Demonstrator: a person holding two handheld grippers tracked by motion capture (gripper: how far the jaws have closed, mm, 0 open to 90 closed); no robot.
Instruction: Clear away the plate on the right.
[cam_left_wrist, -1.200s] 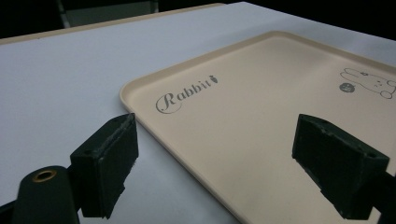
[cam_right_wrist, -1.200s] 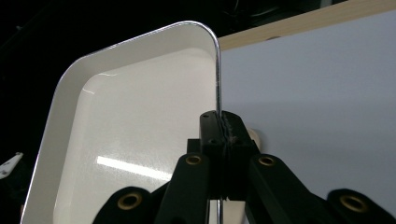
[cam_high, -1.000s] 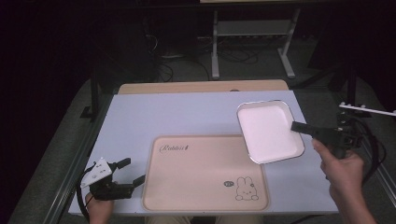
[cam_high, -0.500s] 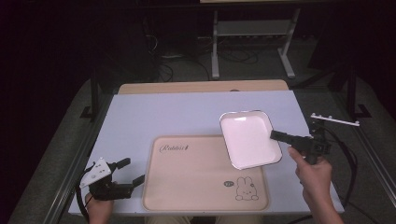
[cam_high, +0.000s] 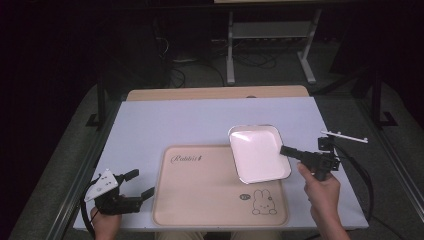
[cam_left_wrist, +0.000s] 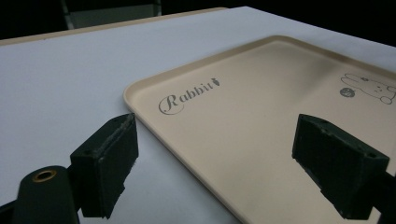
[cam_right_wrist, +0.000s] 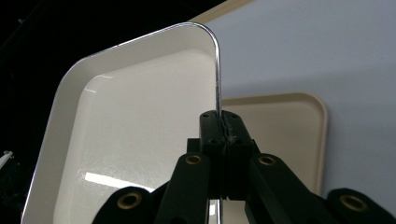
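A white square plate hangs tilted over the right part of a beige tray printed with "Rabbit" and a bunny. My right gripper is shut on the plate's right rim. In the right gripper view the plate stands on edge, its rim pinched between the jaws of the right gripper, with the tray behind. My left gripper rests open at the table's front left, beside the tray's left edge. In the left gripper view the left gripper straddles the tray corner without touching it.
The tray lies on a pale lilac mat over a wooden table. A white bar sticks out above the right gripper. A metal stand and cables lie on the dark floor beyond the table.
My right gripper has carried the plate leftwards and towards the person, from beyond the tray's right corner to over its right part. The left gripper has stayed still.
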